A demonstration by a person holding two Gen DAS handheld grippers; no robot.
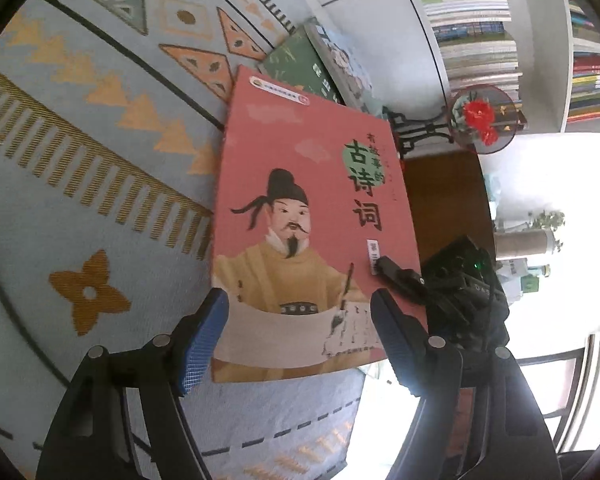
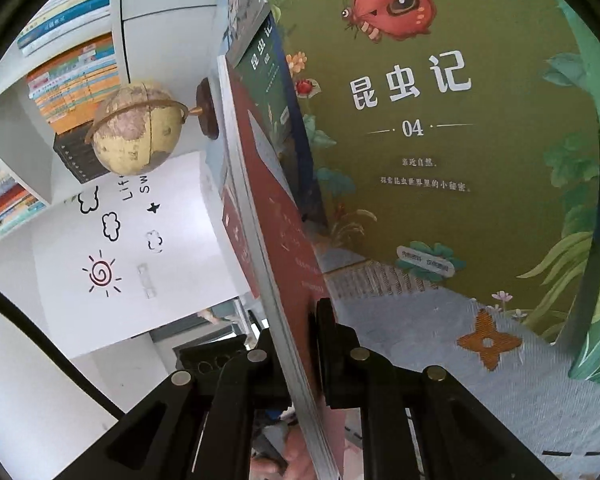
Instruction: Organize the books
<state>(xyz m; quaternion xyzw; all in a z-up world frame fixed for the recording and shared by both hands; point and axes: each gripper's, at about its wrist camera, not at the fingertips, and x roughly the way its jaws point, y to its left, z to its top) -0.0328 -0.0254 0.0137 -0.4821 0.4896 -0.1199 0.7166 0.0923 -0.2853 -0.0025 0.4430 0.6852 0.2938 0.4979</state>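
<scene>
Right wrist | right gripper [image 2: 296,344] clamps pink book [image 2: 288,240] | left gripper [image 1: 296,336] apart

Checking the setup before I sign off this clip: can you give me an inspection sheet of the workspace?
Surface: patterned blue rug.
Job's things: pink book held up; green book behind it; olive insect book on the rug.
Clutter: nothing seen.
Grippers: left gripper open, pink book beyond it; right gripper shut on the pink book's edge.
Cables: black cable by the right gripper.
Surroundings: bookshelves, globe, red fan.
</scene>
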